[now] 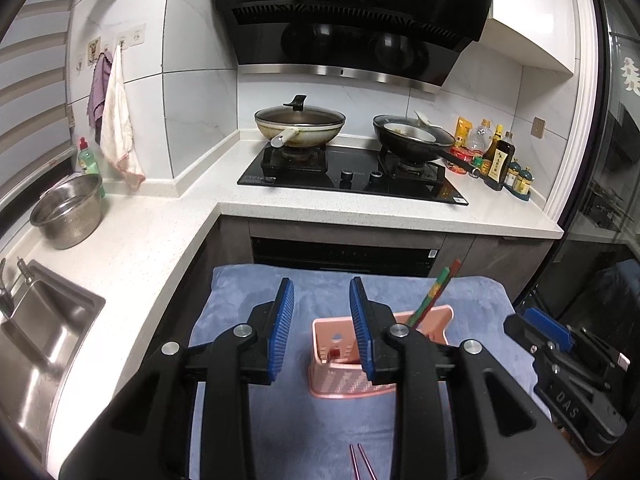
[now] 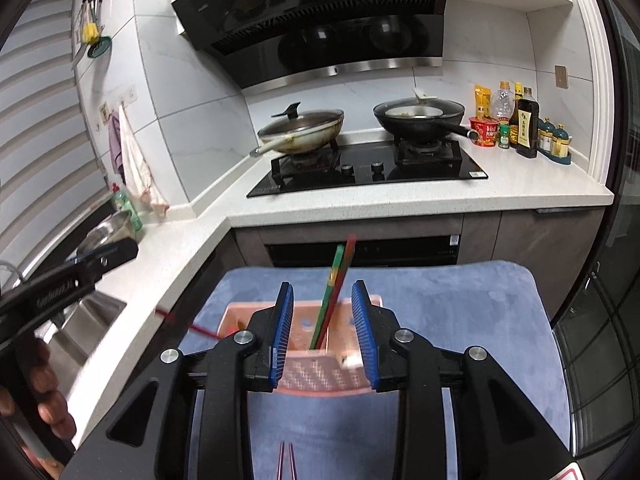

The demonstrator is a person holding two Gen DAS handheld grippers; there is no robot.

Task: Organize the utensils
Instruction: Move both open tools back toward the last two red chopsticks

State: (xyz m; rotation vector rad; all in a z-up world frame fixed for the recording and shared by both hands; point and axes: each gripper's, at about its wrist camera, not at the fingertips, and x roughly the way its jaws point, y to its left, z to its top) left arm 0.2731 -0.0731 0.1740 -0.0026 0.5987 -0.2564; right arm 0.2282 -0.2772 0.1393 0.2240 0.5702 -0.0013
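Observation:
A pink utensil basket point(image 1: 344, 376) point(image 2: 320, 376) stands on a blue towel point(image 1: 320, 292) point(image 2: 460, 312). A red and green pair of chopsticks point(image 1: 434, 294) point(image 2: 334, 292) stands tilted in it. Pink chopstick tips point(image 1: 362, 462) point(image 2: 287, 460) lie on the towel near the front edge. My left gripper point(image 1: 322, 328) is open and empty, above and just left of the basket. My right gripper point(image 2: 322, 328) is open and empty, its jaws either side of the standing chopsticks, apart from them. The right gripper also shows at the right of the left wrist view point(image 1: 560, 344).
The white counter point(image 1: 132, 256) holds a steel colander point(image 1: 68, 210), a sink point(image 1: 36, 332), a black hob point(image 1: 352, 178) with two pans point(image 1: 300, 122) point(image 1: 412, 138), and sauce bottles point(image 1: 496, 156). A red cord point(image 2: 192, 324) runs left of the basket. The left gripper's body point(image 2: 60, 284) is at left.

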